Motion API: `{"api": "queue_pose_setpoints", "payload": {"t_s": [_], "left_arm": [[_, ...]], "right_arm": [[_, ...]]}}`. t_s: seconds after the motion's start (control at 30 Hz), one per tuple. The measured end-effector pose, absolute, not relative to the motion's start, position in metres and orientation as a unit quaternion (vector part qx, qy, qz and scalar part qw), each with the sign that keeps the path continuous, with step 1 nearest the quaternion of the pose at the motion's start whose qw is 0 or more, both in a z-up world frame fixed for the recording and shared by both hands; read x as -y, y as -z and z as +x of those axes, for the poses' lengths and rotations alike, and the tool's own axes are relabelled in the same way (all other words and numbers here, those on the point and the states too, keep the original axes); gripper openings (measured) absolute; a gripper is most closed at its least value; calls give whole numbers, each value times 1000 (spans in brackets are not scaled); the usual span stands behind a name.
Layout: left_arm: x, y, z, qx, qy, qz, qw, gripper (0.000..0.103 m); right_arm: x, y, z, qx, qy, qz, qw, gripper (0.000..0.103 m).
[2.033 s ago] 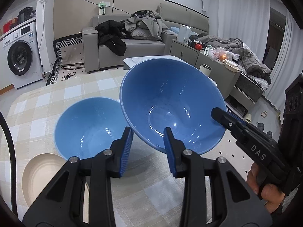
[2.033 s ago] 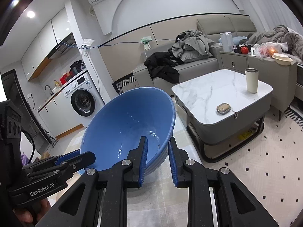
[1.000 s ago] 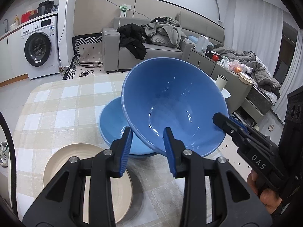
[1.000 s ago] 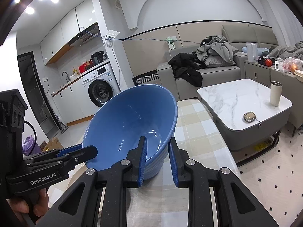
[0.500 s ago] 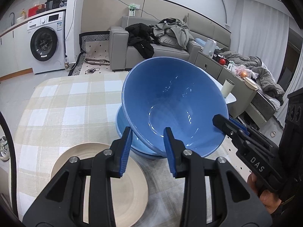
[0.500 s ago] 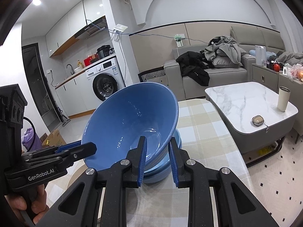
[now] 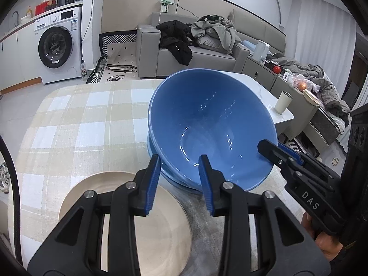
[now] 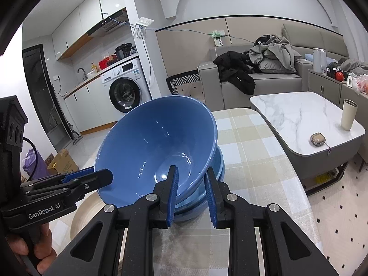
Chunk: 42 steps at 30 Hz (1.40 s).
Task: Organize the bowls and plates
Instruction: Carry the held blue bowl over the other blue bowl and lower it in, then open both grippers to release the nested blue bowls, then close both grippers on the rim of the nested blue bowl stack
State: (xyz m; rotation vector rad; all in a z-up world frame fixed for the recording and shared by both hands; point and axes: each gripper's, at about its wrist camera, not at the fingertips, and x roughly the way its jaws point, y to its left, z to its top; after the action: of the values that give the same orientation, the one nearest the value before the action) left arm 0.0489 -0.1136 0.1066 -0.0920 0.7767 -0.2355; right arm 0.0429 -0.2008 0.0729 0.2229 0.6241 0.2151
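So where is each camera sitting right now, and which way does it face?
Left wrist view: on the left gripper, looking down its jaws at the tilted blue bowl, second blue bowl and beige plate; the right gripper enters from the right.
Right wrist view: on the right gripper, facing the kitchen and sofa; the left gripper and a hand show.
Shared: both bowls, both grippers.

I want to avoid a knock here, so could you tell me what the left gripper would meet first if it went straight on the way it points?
The left gripper already clamps the upper blue bowl by its rim, so pushing on would probably press it into the lower blue bowl beneath; depth is unclear.
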Motion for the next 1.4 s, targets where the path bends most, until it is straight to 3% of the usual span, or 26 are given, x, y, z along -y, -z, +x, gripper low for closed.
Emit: {"api": "queue_pose_setpoints", "payload": {"t_s": [0.5,0.9,1.03,1.2,1.33,1.4], "left_arm": [[123,-76,77,-395,104,-30,912,31],[118,-63,86,-404,107,-29,908,31],[113,-63,88,-407,102,-34,907,32],[104,-65,89,-407,98,-43,907,49],[96,-67,93,-407,97,-54,907,82],[90,-68,96,-405,99,-62,907,82]], "right_arm": [[195,-62,54,-318,-96,100,938,24],[190,-54,54,-326,-100,85,936,30],[198,-53,55,-324,-96,92,937,37],[212,-54,52,-317,-90,117,937,56],[224,-53,50,-317,-91,144,933,82],[230,-52,51,-316,-94,165,930,87]]}}
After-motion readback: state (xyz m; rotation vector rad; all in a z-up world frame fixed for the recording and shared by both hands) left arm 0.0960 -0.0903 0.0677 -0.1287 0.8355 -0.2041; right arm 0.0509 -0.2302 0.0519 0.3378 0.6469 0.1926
